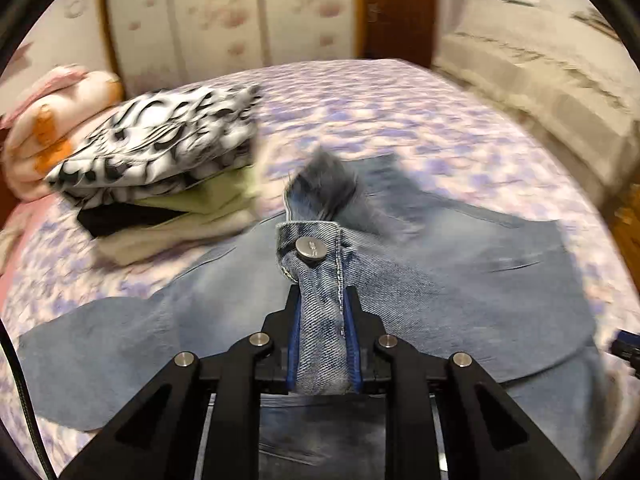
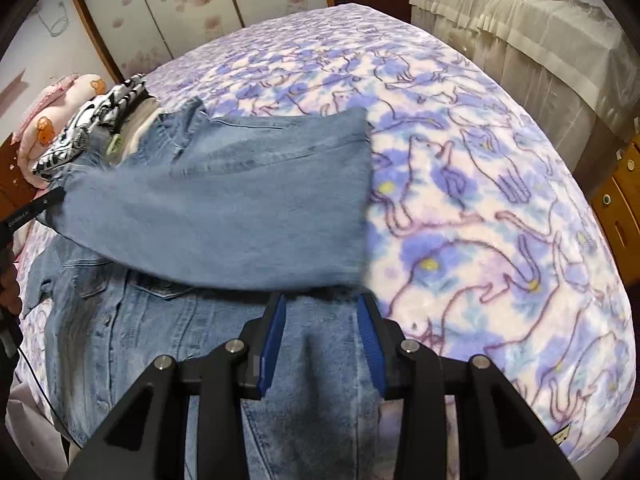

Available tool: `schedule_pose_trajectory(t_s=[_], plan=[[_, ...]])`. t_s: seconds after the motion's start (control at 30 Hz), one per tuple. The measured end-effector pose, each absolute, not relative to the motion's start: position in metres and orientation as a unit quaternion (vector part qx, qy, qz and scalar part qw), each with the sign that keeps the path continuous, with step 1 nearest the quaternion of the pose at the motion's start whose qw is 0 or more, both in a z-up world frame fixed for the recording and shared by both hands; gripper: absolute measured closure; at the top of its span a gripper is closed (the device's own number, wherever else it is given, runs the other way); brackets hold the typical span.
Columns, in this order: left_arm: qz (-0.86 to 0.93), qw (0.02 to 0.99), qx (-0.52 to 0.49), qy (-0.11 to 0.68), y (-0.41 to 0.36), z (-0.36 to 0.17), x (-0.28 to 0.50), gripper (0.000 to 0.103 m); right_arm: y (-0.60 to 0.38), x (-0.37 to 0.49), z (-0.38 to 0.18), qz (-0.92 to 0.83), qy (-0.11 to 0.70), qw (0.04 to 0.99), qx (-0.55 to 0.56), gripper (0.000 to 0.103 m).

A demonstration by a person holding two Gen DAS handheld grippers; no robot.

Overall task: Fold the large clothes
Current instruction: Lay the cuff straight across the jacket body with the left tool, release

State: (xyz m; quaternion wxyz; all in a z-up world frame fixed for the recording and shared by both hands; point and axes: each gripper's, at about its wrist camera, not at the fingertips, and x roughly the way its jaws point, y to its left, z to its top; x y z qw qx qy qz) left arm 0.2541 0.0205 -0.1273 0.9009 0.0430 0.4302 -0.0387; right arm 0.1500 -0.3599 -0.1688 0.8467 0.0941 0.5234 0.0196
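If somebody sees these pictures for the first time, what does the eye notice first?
First, the denim jacket spread over the purple cat-print blanket, with the left gripper shut on its buttoned cuff. Next, the pile of folded clothes at the left, topped by a black-and-white piece.

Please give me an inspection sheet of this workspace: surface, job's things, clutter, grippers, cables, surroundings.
Surface: bed with purple cat-print blanket.
Job's things: denim jacket spread on the blanket, one part folded across it; its buttoned cuff is lifted.
Clutter: stack of folded clothes with a black-and-white patterned piece on top; pink pillow behind it.
Grippers: left gripper shut on the cuff; right gripper with denim between its pads, grip likely.
Cables: black cable at the left edge of the left wrist view.
Surroundings: floral wardrobe doors, covered furniture, wooden door.
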Motion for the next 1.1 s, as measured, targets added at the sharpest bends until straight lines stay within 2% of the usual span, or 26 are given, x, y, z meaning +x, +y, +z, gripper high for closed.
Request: schedule_pose_trajectory(t_s=[0.07,0.13,0.17,0.27,0.3,0.4,0.53,0.8,0.83,0.9,0.93,0.97,1.0,1.03,1.1], plan=[[-0.025,0.856,0.038,0.514,0.031,-0.175,0.273,0.065,-0.363,0.156,-0.177,0.018,0.536,0.838,0.102,0.066],[-0.030,0.813,0.022,0.581,0.037,-0.214,0.279,0.064,-0.365,0.162,-0.183,0.016,0.543,0.832,0.112,0.066],[-0.039,0.813,0.008,0.581,0.041,-0.220,0.276,0.063,-0.367,0.165,-0.184,0.014,0.544,0.831,0.116,0.066],[-0.054,0.827,-0.047,0.557,0.052,-0.210,0.271,0.037,-0.374,0.179,-0.182,0.015,0.540,0.832,0.130,0.066],[-0.064,0.826,-0.075,0.554,0.057,-0.206,0.272,0.034,-0.377,0.185,-0.182,0.016,0.538,0.832,0.134,0.066],[-0.085,0.822,-0.146,0.544,0.071,-0.194,0.280,0.034,-0.381,0.207,-0.184,0.025,0.537,0.830,0.149,0.066],[-0.066,0.824,-0.184,0.532,0.102,-0.189,0.299,0.032,-0.383,0.243,-0.193,0.026,0.541,0.825,0.164,0.066],[-0.035,0.809,-0.143,0.570,0.082,-0.215,0.357,0.032,-0.395,0.305,-0.210,-0.009,0.542,0.822,0.175,0.065],[-0.029,0.807,-0.128,0.575,0.077,-0.218,0.361,0.033,-0.396,0.310,-0.214,-0.012,0.546,0.819,0.179,0.065],[-0.029,0.807,-0.096,0.581,0.059,-0.221,0.358,0.067,-0.399,0.317,-0.223,-0.019,0.555,0.811,0.182,0.065],[-0.028,0.807,-0.075,0.585,0.047,-0.221,0.361,0.068,-0.399,0.319,-0.226,-0.017,0.558,0.810,0.182,0.066],[-0.019,0.815,-0.044,0.577,0.035,-0.218,0.360,0.076,-0.398,0.320,-0.229,-0.013,0.560,0.809,0.176,0.069],[-0.020,0.822,-0.017,0.569,0.025,-0.214,0.357,0.085,-0.396,0.320,-0.227,-0.011,0.557,0.815,0.160,0.088],[-0.030,0.825,-0.007,0.565,0.017,-0.212,0.355,0.092,-0.394,0.318,-0.225,-0.017,0.553,0.820,0.145,0.092],[-0.027,0.824,0.007,0.566,0.009,-0.213,0.354,0.094,-0.396,0.316,-0.227,-0.025,0.549,0.824,0.140,0.094]])
